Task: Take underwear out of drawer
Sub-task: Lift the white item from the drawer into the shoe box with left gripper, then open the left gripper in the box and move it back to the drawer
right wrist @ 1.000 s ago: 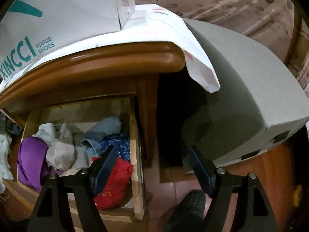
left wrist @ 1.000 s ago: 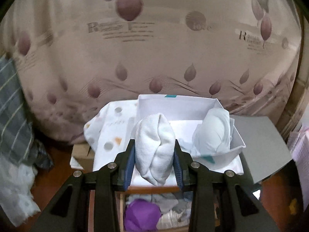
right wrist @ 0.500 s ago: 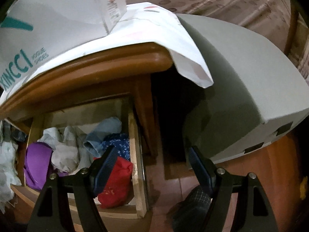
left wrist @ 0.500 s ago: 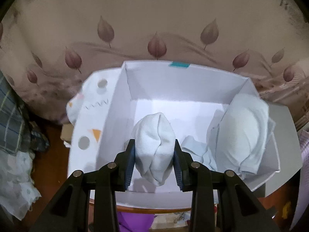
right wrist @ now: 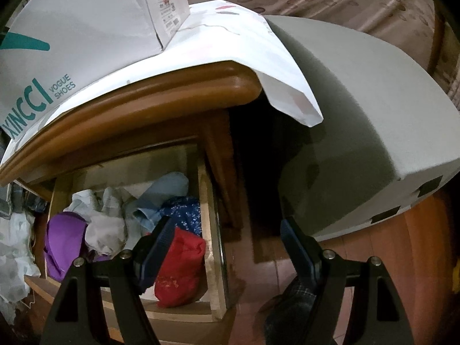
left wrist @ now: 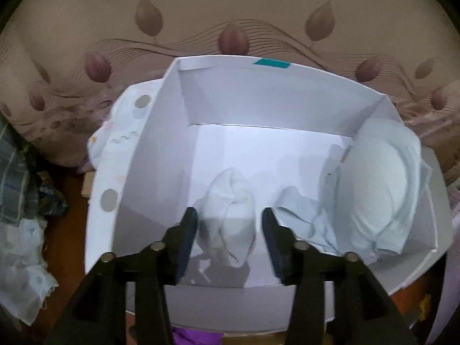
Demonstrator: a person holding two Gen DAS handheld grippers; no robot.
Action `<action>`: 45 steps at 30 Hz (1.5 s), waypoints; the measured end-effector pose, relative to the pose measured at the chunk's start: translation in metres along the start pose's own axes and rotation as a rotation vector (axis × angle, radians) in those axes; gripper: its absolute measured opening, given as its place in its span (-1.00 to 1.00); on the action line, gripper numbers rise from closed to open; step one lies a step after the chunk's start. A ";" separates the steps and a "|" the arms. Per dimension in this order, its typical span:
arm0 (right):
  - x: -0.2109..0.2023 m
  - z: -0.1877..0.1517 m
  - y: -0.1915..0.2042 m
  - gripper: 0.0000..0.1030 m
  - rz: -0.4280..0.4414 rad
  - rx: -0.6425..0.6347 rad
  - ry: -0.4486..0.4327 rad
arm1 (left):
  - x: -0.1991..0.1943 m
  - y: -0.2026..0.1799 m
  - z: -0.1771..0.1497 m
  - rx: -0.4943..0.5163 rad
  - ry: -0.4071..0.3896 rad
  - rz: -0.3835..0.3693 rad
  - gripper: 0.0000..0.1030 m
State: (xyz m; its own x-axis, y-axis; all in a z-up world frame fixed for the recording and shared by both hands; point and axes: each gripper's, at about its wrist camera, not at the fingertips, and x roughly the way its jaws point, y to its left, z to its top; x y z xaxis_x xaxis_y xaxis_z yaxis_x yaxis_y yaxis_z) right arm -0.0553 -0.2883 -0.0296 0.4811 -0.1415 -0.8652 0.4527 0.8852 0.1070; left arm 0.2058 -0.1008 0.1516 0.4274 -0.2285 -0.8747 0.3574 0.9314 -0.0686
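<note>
Between the left gripper's (left wrist: 230,231) spread fingers, a rolled white underwear piece (left wrist: 231,224) lies released on the floor of the white shoe box (left wrist: 258,92).
Its jaws have just been opening, and both pads stand clear of the cloth; a pale blue garment (left wrist: 379,189) sits to their right against the box wall. Over the open drawer (right wrist: 207,230), the right gripper (right wrist: 227,245) hangs with fingers wide apart and empty, a red garment (right wrist: 181,267) just below its left finger among other clothes.
</note>
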 end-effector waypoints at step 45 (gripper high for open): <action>-0.007 0.002 -0.001 0.51 -0.001 0.005 -0.024 | 0.088 0.067 -0.212 -0.041 0.259 -0.096 0.95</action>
State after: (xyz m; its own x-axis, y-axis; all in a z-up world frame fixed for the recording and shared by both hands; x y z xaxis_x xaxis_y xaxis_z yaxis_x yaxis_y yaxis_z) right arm -0.0574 -0.2889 -0.0223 0.4985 -0.1527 -0.8533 0.4568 0.8829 0.1089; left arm 0.0910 0.0020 -0.0313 0.1646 -0.2414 -0.9564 0.3501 0.9207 -0.1721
